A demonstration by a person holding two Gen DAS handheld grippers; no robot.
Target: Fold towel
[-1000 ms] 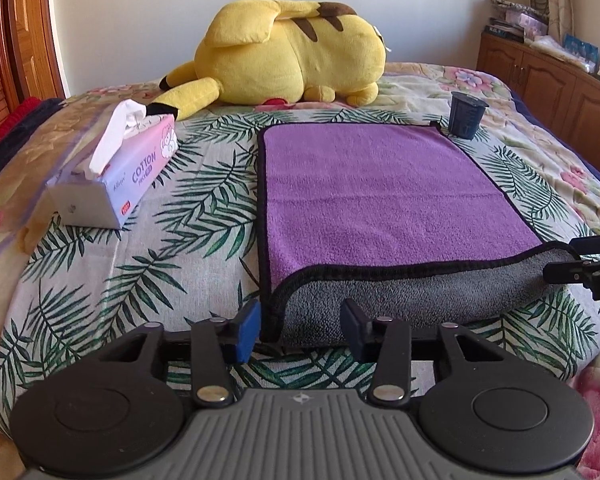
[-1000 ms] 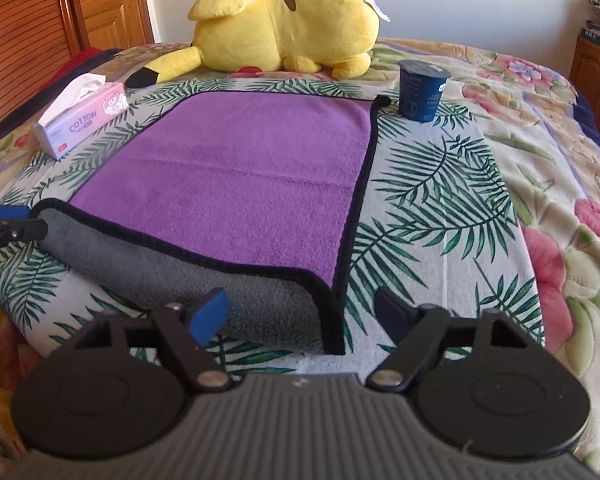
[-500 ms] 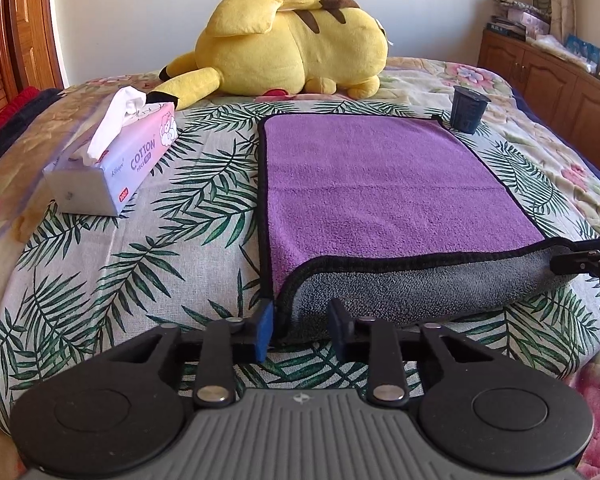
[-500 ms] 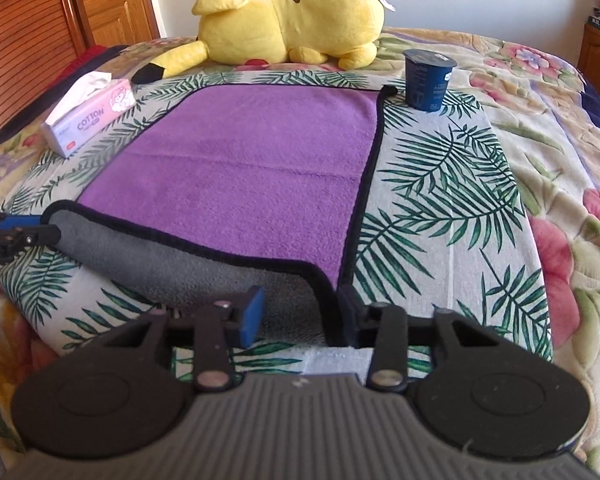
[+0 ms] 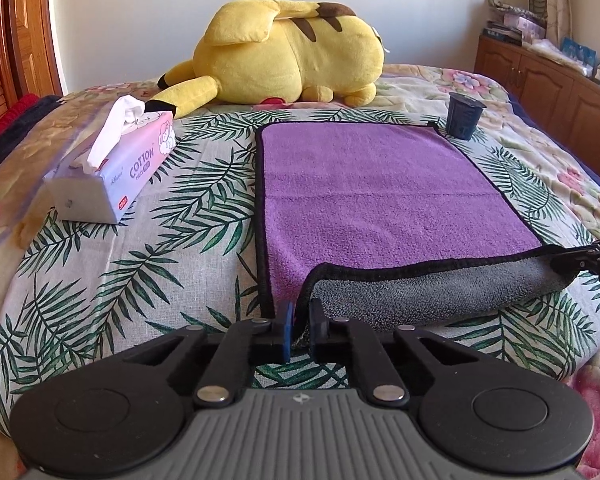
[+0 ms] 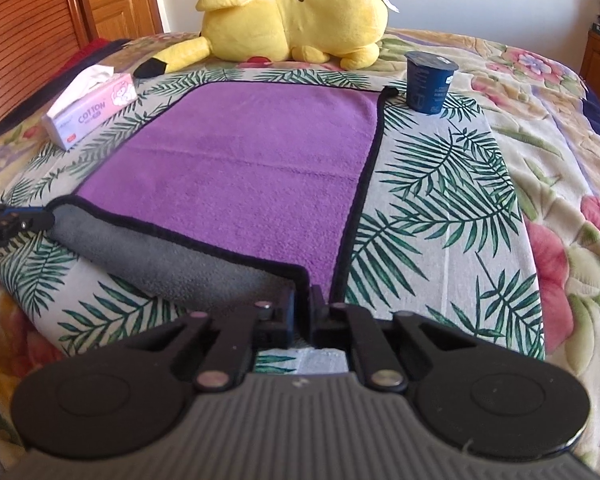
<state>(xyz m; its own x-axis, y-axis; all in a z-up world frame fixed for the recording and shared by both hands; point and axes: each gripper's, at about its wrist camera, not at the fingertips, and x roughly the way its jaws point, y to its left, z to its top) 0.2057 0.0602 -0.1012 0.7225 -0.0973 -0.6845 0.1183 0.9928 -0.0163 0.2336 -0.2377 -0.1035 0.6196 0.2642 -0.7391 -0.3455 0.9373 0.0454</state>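
A purple towel [image 5: 364, 184] with black trim and a grey underside lies flat on the bed; it also shows in the right wrist view [image 6: 252, 160]. Its near edge is curled up, grey side out. My left gripper [image 5: 299, 320] is shut on the towel's near left corner. My right gripper [image 6: 302, 308] is shut on the near right corner. Each gripper shows at the edge of the other's view, at the ends of the lifted edge.
A yellow plush toy [image 5: 288, 48] lies beyond the towel. A pink tissue box [image 5: 112, 168] sits to the left. A dark blue cup [image 6: 428, 82] stands at the towel's far right corner. Wooden cabinets [image 5: 548, 80] line the right wall.
Both grippers closed from open onto the towel's near corners. The near edge has lifted slightly and curled further over.
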